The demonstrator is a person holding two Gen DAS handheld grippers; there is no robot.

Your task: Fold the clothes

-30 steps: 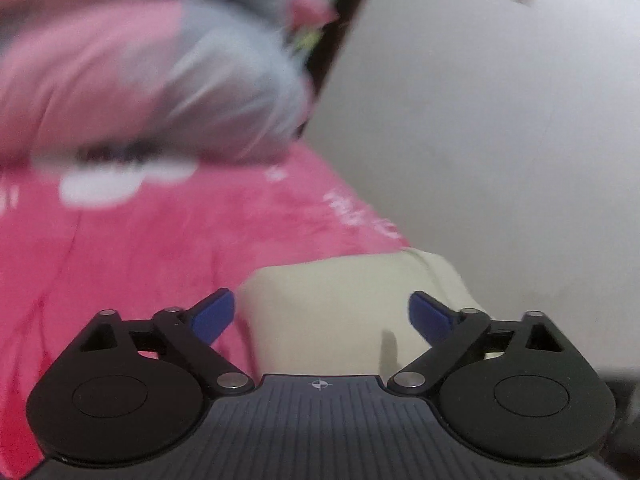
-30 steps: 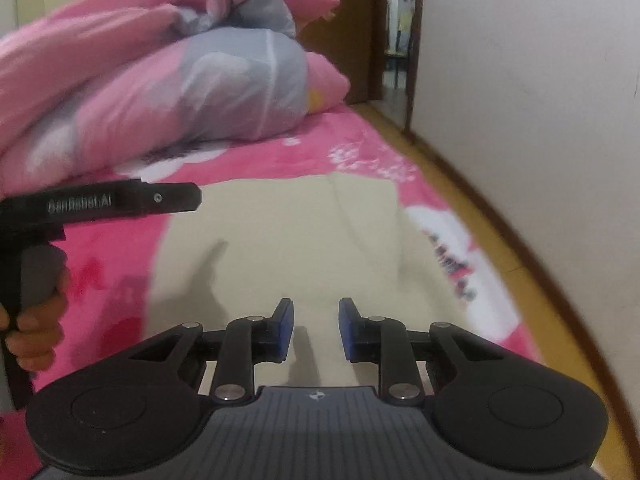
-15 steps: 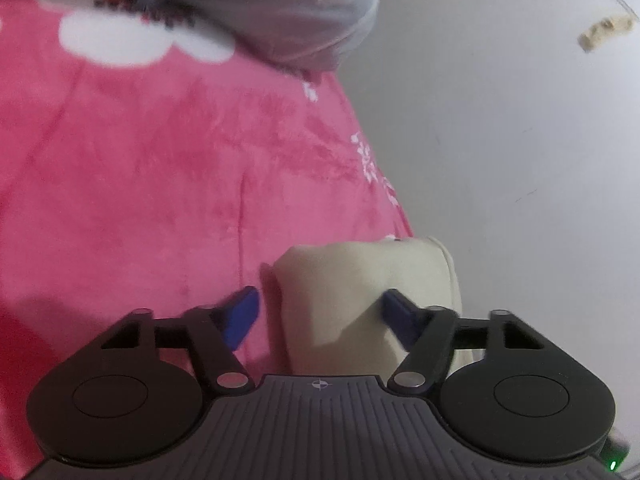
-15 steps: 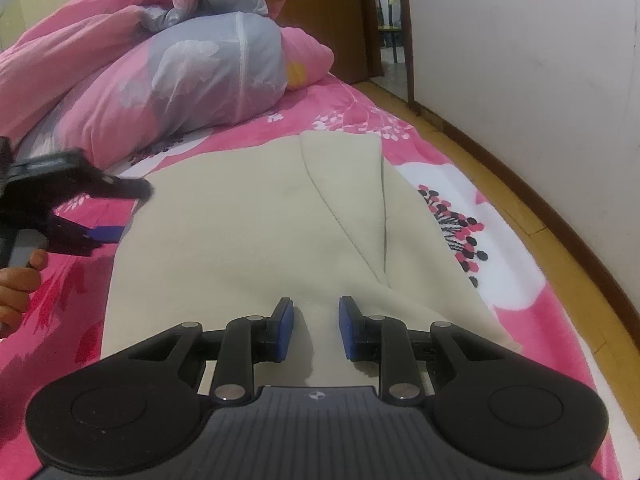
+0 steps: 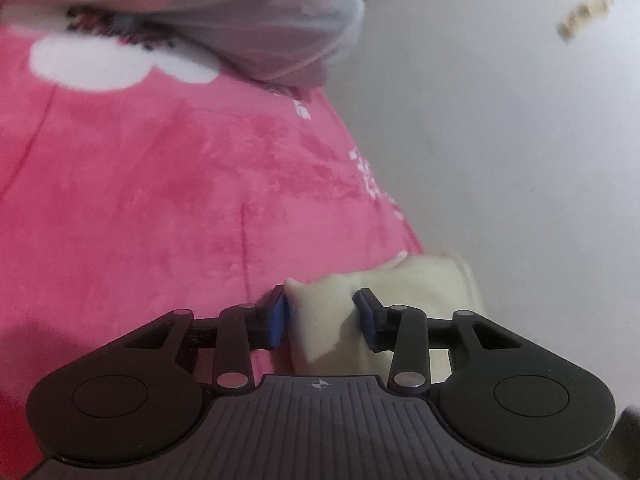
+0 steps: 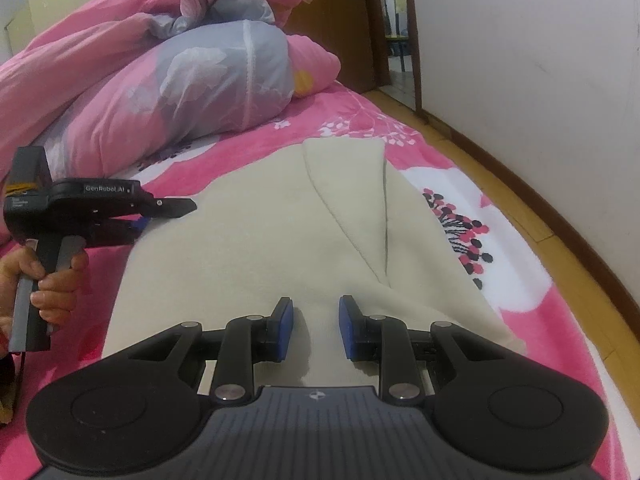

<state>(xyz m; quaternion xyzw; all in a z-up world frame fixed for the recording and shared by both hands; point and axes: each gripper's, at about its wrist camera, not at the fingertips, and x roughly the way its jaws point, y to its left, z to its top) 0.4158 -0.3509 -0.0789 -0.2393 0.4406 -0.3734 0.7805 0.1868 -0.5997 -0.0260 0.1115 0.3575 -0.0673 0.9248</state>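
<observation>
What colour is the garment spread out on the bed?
The garment is plain cream, clearest in the right wrist view.

Between your left fingers (image 5: 276, 316): matt cream cloth (image 5: 320, 316), soft. Beyond them: plush pink blanket (image 5: 160, 200), smooth matt wall (image 5: 500, 140).

A bedroom in a home.
A pink flowered bedspread (image 6: 500, 240), a heaped quilt (image 6: 120, 92), a white wall (image 6: 540, 60) and a wooden doorway (image 6: 352, 32) show it.

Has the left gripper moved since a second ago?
Yes. The left gripper dropped toward the bed, closing onto the cream garment.
</observation>
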